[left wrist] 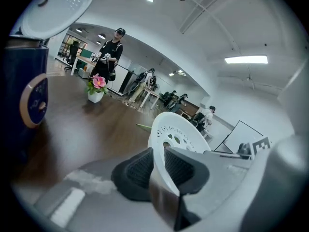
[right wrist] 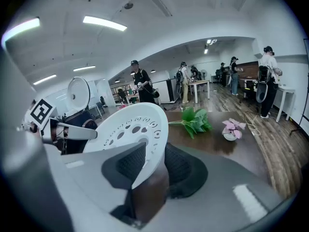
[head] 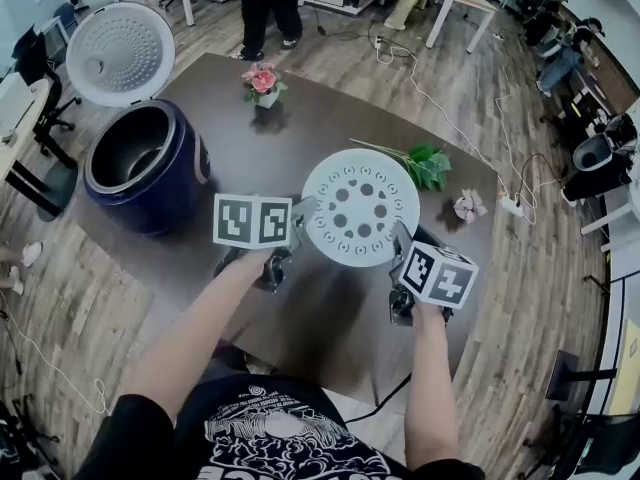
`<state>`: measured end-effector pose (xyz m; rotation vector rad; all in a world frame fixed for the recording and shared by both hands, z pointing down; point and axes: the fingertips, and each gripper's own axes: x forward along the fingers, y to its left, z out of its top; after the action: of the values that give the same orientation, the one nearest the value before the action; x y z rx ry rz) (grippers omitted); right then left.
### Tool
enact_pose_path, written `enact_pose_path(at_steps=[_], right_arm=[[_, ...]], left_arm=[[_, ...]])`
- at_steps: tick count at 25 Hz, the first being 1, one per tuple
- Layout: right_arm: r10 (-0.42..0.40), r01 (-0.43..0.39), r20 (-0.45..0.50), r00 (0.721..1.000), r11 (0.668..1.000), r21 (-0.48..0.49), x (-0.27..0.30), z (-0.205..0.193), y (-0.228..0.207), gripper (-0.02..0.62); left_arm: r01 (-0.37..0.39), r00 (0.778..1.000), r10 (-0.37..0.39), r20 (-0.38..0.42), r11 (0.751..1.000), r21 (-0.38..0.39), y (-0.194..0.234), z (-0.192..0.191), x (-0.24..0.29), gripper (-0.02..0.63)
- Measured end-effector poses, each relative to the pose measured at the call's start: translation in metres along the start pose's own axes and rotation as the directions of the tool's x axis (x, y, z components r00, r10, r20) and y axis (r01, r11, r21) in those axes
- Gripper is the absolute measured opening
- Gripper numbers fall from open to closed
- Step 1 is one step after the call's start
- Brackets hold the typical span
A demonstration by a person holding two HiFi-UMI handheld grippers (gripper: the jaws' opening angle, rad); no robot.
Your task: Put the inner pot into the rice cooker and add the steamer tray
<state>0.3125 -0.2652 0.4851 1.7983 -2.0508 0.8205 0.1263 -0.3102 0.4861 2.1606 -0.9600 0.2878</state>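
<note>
- Holding the tray by two opposite edges, I have the left gripper clenched on its left rim and the right gripper clenched on its right rim. Both gripper views show the thin lip pinched between the pads.
- I judge that two grips suit this wide, flat disc, since one edge hold would let it tip.
- It hangs over the table, clear of the wood, near the front middle and well apart from the rice cooker at the left.
- The cooker's lid stands open. A grey metal lining shows in its mouth, which I take to be the inner pot already seated, so the tray looks like the remaining step.
- The tray is white and round, probably hard plastic, with a shallow raised lip and rings of round holes.
- The gripper pads are dark and ribbed, which should bite well on that slick rim.
- The cooker is dark blue, glossy and barrel-shaped, and the lid's white underside is dotted with fine holes.
- A leafy sprig and a potted pink flower lie beyond the tray, apart from it.
</note>
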Motion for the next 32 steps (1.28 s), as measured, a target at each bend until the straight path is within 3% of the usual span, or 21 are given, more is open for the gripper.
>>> enact_pose_path(at_steps=[7,14,20,32], right_arm=[[0.116,-0.114,0.02,0.993,0.991,-0.076,0.025,0.041,0.067,0.124],[0.225,-0.218,0.044,0.973,0.969,-0.119,0.043,0.074,0.134,0.123],[0.332,-0.322,0.065,0.941,0.938,-0.132,0.053,0.095,0.201,0.121],[0.422,-0.402,0.065,0.904,0.892,-0.204,0.068,0.12,0.31,0.126]], left_arm=[[-0.068,0.992,0.07,0.104,0.998,-0.015,0.036,0.042,-0.051,0.081],[-0.128,0.971,0.131,0.202,0.991,-0.026,0.068,0.08,-0.108,0.083],[-0.198,0.94,0.201,0.275,0.979,-0.037,0.095,0.11,-0.162,0.084],[-0.264,0.883,0.276,0.381,0.961,-0.084,0.153,0.144,-0.254,0.083]])
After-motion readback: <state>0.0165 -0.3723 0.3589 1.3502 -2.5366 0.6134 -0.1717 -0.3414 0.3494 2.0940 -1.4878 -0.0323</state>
